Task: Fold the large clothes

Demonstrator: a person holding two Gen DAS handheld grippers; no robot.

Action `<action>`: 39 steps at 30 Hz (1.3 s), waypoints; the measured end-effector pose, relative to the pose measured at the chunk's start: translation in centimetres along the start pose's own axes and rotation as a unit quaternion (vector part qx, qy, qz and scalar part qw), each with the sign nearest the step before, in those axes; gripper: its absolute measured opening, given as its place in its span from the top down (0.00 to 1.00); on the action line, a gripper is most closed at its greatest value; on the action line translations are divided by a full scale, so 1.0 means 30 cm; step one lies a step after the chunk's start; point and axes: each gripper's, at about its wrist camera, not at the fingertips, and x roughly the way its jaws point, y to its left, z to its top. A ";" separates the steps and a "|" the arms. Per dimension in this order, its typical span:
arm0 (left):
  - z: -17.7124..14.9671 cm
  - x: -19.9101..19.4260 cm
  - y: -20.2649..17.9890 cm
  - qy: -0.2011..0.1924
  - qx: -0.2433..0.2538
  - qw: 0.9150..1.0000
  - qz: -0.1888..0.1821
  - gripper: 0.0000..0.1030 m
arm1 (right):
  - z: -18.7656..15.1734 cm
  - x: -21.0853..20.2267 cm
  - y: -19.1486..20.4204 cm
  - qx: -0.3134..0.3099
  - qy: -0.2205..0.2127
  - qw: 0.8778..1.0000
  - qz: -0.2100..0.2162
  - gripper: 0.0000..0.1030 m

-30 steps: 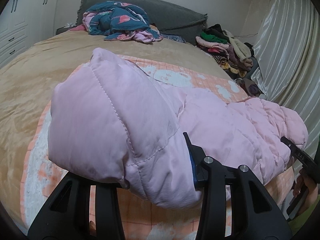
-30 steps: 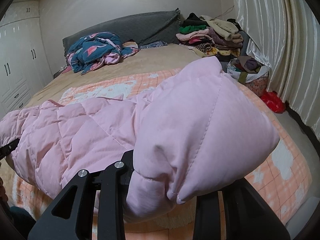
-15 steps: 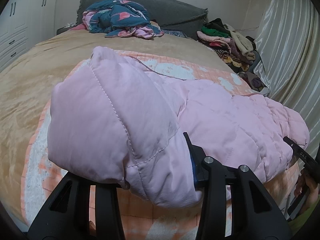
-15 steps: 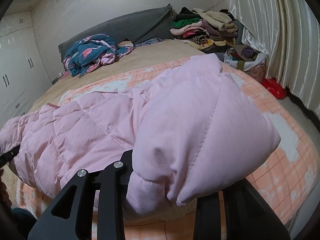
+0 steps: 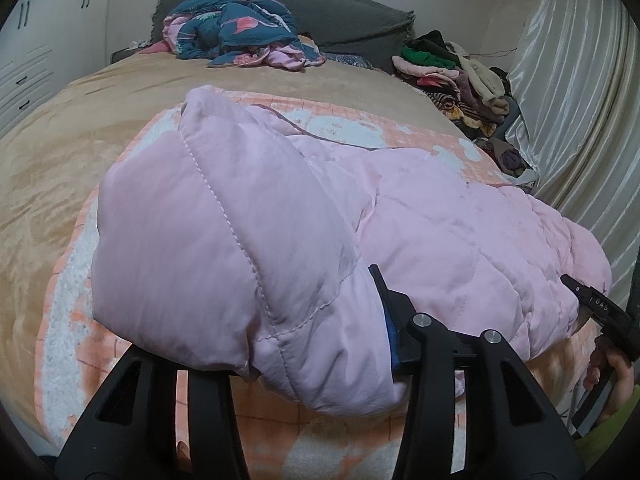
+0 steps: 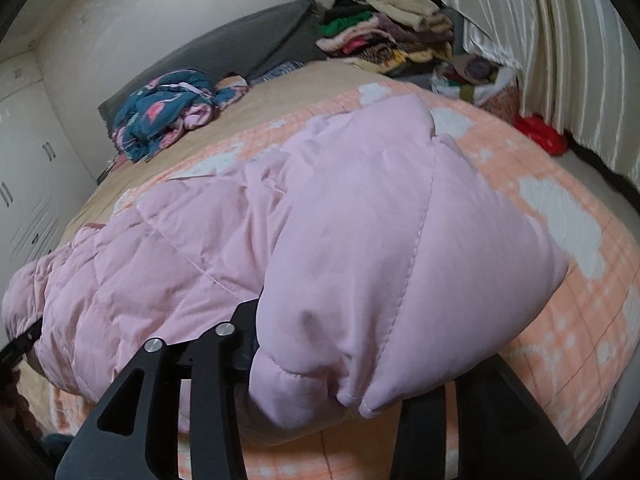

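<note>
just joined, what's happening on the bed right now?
A person is folding a pink puffer jacket on the peach checked blanket, holding a handheld gripper at each end. The left gripper has one padded end bunched between its fingers; the right gripper has the other end, and its jaws have just been opening with the fabric between them. The fold looks laid down, release starting.

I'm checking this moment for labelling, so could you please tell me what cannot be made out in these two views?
- Left gripper fingertips, left wrist view: buried under the pink jacket.
- Right gripper fingertips, right wrist view: covered by the jacket's puffy end.
- Stacked clothes, right wrist view: blurred, garments indistinct.
- Hand, left wrist view: cut off by the edge.
</note>
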 end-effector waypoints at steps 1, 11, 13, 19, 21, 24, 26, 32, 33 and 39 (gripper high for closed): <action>-0.002 0.001 -0.002 0.001 0.002 1.000 0.001 0.64 | -0.002 0.009 -0.008 0.008 0.007 1.000 -0.002 0.57; -0.021 0.003 0.001 0.008 -0.002 1.000 0.004 0.63 | -0.016 0.037 -0.057 0.058 0.038 0.998 -0.006 0.38; -0.030 -0.001 0.002 0.009 -0.004 1.000 0.005 0.63 | -0.017 0.032 -0.069 0.070 0.041 0.997 -0.004 0.34; -0.035 0.002 -0.003 0.011 -0.008 1.000 0.006 0.62 | -0.018 -0.012 -0.089 0.075 0.047 0.996 0.001 0.30; -0.035 0.004 -0.002 0.011 -0.009 1.000 0.006 0.62 | -0.018 -0.038 -0.096 0.072 0.047 0.996 0.003 0.30; -0.028 0.007 0.004 0.011 -0.010 1.000 0.006 0.62 | -0.030 -0.080 -0.106 0.064 0.045 0.997 0.007 0.30; -0.025 0.008 0.008 0.010 -0.011 1.000 0.006 0.61 | -0.027 -0.101 -0.112 0.059 0.044 0.997 0.008 0.30; -0.019 0.008 0.007 0.011 -0.011 1.000 0.006 0.61 | -0.039 -0.182 -0.108 0.038 0.025 0.999 -0.022 0.24; -0.017 0.009 0.006 0.012 -0.011 1.000 0.007 0.61 | -0.040 -0.202 -0.111 0.034 0.016 0.999 -0.030 0.23; -0.021 0.010 0.005 0.010 -0.015 1.000 0.008 0.60 | -0.017 -0.329 -0.081 -0.006 -0.047 0.999 -0.027 0.20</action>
